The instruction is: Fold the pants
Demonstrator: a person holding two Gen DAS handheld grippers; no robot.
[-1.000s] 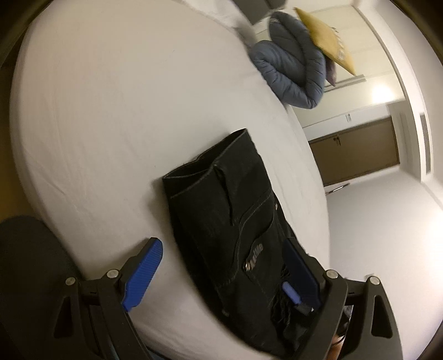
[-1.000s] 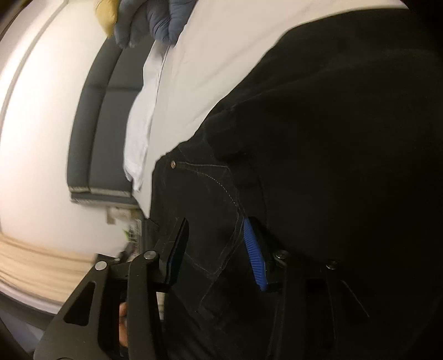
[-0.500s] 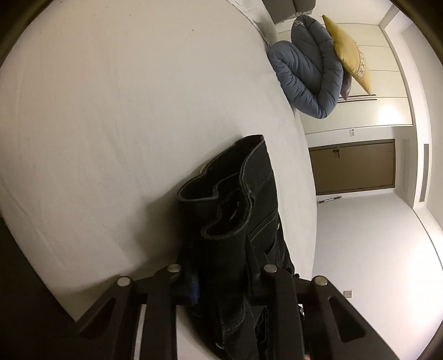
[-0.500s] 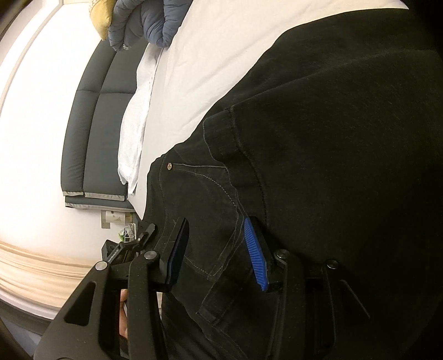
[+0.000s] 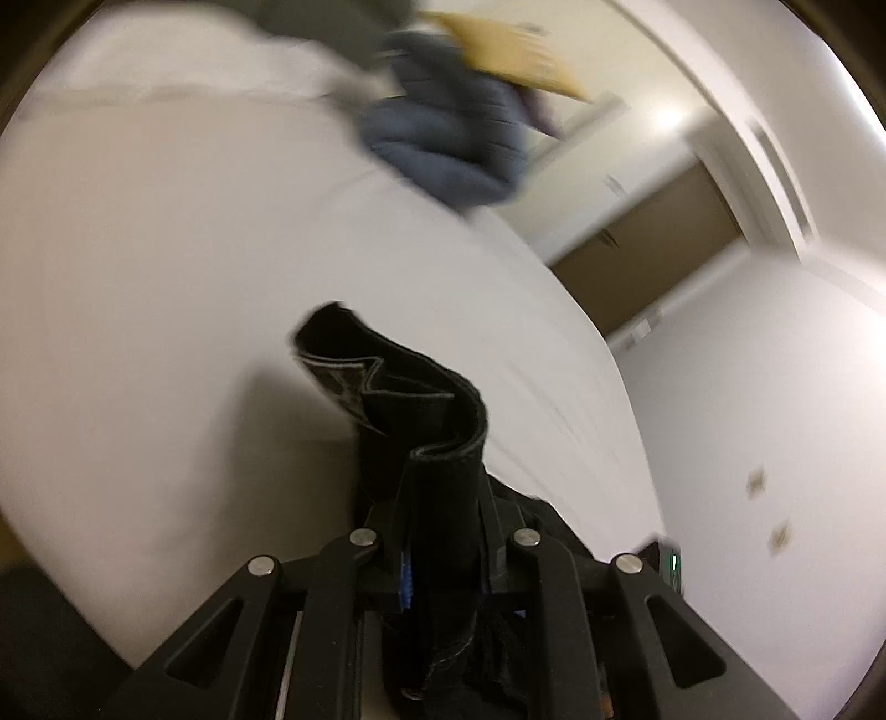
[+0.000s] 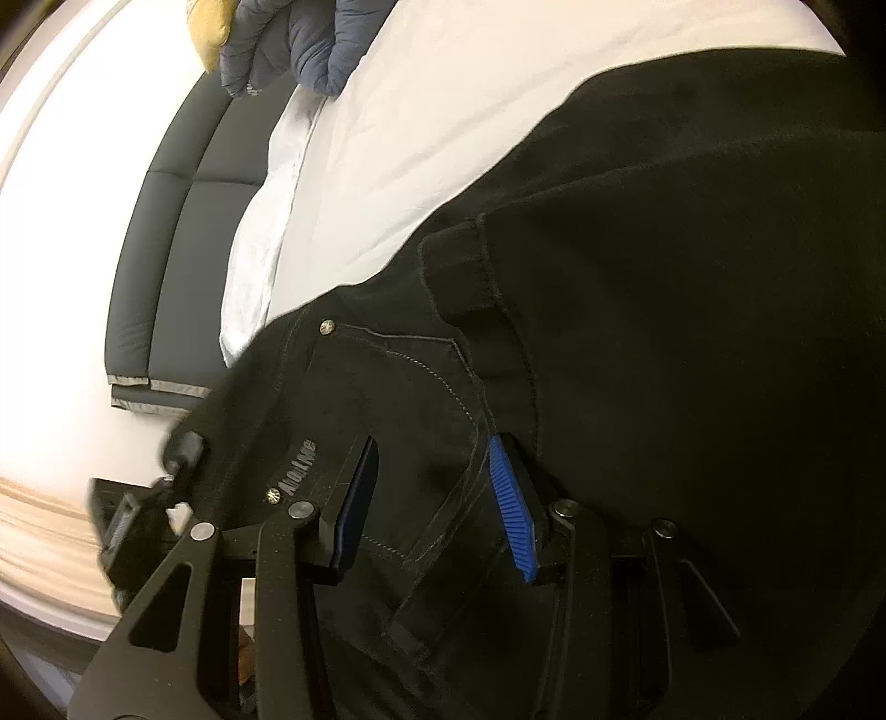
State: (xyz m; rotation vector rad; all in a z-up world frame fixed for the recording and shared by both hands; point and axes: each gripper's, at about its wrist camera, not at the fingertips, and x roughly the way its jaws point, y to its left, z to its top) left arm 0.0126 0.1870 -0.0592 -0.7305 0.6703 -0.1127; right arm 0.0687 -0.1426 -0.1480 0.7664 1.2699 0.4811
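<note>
Black jeans point(image 6: 637, 277) lie on a white bed point(image 6: 443, 111) and fill most of the right wrist view. My left gripper point(image 5: 443, 531) is shut on a bunched fold of the jeans' waistband point(image 5: 421, 421), lifted off the sheet. My right gripper point(image 6: 437, 498) has its jaws partly open, one blue pad point(image 6: 512, 515) on each side of the pocket seam, resting on the denim. The left view is blurred.
A rolled blue-grey quilt point(image 5: 443, 127) and a yellow pillow point(image 5: 498, 50) sit at the head of the bed, both also in the right wrist view point(image 6: 293, 39). A dark padded headboard point(image 6: 183, 183) stands at left. A brown door point(image 5: 653, 243) lies beyond the bed's edge.
My left gripper closed on the waistband and lifted it while swinging. The right gripper stayed on the denim with its jaws apart.
</note>
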